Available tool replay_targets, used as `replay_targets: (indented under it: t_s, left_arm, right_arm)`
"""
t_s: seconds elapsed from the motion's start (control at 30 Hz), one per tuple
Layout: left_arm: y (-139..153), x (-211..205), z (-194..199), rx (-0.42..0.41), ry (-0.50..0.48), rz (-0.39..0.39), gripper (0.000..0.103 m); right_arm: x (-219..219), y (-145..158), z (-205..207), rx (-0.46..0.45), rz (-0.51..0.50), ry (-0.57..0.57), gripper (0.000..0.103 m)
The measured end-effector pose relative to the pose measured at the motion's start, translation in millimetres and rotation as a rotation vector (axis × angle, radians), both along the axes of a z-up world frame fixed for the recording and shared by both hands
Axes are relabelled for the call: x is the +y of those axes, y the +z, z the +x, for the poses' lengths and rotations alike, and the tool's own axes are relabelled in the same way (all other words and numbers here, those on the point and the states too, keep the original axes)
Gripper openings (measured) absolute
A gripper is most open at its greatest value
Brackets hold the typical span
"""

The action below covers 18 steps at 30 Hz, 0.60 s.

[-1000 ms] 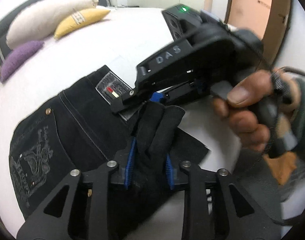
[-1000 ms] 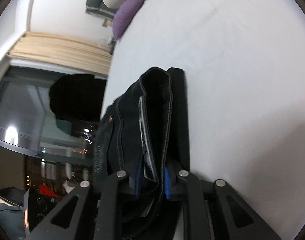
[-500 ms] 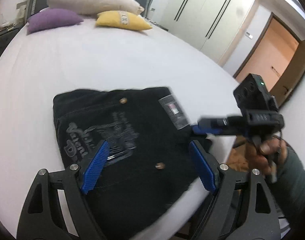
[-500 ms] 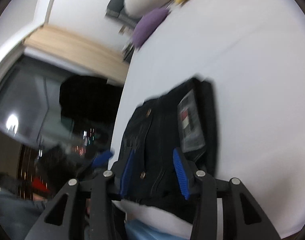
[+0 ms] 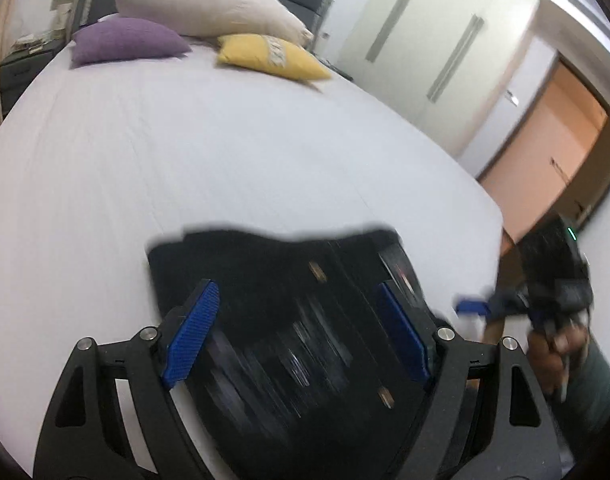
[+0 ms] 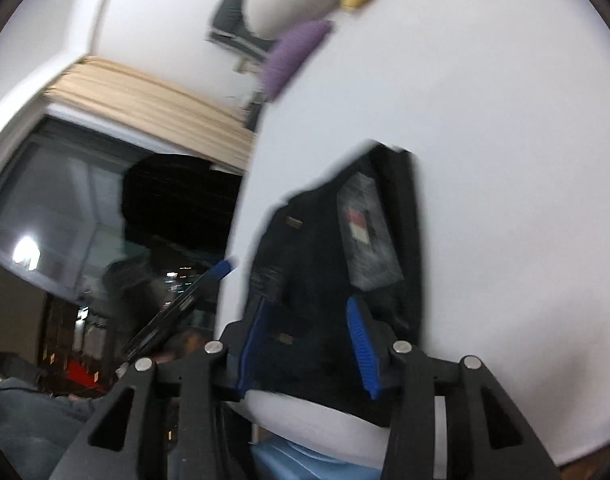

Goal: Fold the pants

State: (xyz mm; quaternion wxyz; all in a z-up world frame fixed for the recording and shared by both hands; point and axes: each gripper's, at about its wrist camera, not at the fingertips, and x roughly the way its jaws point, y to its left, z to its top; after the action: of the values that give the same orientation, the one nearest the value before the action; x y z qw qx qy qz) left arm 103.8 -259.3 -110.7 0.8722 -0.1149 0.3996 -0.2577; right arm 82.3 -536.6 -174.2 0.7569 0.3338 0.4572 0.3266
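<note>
Jaws spread on both grippers, black pants (image 5: 289,320) lying folded on the bed (image 5: 185,152).

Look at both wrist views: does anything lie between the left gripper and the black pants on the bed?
Nothing visible does. The left gripper is open right over the folded black pants, which lie on the white bed. The pillows sit at the far end, and the right gripper is off to the side.

**Change record: both grippers released, pants laid down**

Left gripper (image 5: 297,332): formerly clamped on black fabric, now spread wide and empty, drawn back above the pants (image 5: 289,280). Right gripper (image 6: 309,344): likewise released, jaws apart, withdrawn. Pants: formerly bunched and lifted, now a flat folded stack on the bed (image 5: 185,140).
</note>
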Motion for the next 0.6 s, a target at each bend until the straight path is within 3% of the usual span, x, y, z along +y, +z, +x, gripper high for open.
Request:
replay_targets:
  t_s: [0.07,0.13,0.17,0.23,0.27,0.3,0.37,0.47,0.53,0.6]
  left_arm:
    - [-17.9,6.6,26.7,0.064,0.016,-0.045,0.080]
    - [-45.1,4.9,45.1,0.159,0.029,-0.065,0.079]
    - [-59.7,4.2,49.3,0.188,0.029,-0.057,0.079]
    - [-68.7,-0.8,49.4,0.160,0.025,0.003,0.079]
    - [-66.5,-0.9,49.1,0.158,0.026,0.004,0.079]
    - [-60.4,0.8,47.5,0.158,0.036,0.000,0.079]
    - [-47.4,5.2,39.0,0.133,0.036,-0.021,0.079]
    - [-24.3,9.2,1.6,0.067,-0.025,-0.077,0.079]
    - [-29.6,4.5,-21.4,0.063,-0.072,-0.049,0.079]
    - [-55.2,-9.2,-37.1,0.065,-0.099,0.034,0.079]
  right_arm:
    - [6.9,-6.4,5.7,0.013,-0.020,0.020,0.048]
    - [12.5,-30.8,12.0,0.087,-0.072,0.025,0.049]
    - [12.0,-46.6,14.4,0.133,-0.100,0.022,0.042]
    - [2.7,-54.7,10.4,0.134,-0.060,0.000,0.032]
    - [-1.7,-53.2,6.4,0.141,-0.035,-0.011,0.031]
    - [-3.4,-50.5,4.3,0.139,-0.034,-0.015,0.032]
    - [-3.2,-38.2,-4.6,0.104,-0.027,-0.006,0.047]
    - [-2.3,-23.7,-18.3,0.034,-0.006,0.026,0.058]
    - [0.0,-32.2,-21.5,0.044,-0.025,0.035,0.065]
    - [-3.6,-49.1,-24.0,0.074,-0.040,0.031,0.061]
